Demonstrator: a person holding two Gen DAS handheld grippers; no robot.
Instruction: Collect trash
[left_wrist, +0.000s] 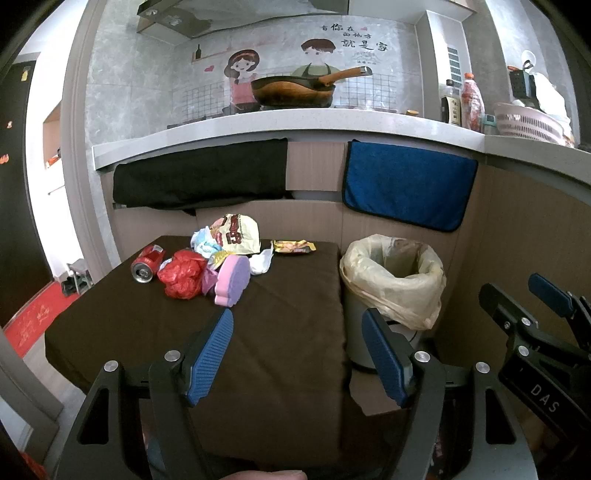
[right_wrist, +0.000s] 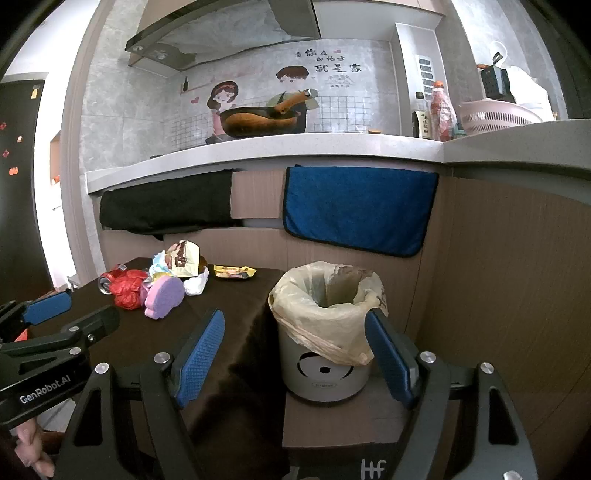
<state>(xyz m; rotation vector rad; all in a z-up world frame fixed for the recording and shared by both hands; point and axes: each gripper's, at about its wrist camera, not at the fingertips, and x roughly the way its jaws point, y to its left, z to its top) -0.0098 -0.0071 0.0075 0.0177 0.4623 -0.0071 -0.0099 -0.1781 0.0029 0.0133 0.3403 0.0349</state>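
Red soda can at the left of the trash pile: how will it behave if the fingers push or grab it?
The soda can lies on its side on the dark tablecloth, so a push will probably roll it. Its top looks opened, so it is likely empty and light. Thin walls may dent under a firm squeeze. The red plastic bag beside it could block rolling that way.

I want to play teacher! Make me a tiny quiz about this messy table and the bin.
1. True or false: the red can is standing upright.
2. Which lies nearest the trash bin? A) purple sponge B) yellow snack wrapper C) red plastic bag
3. Fill in: the left gripper and right gripper both have their jaws ____.

Key: 1 false, it lies on its side. 2 B. 3 open, holding nothing.
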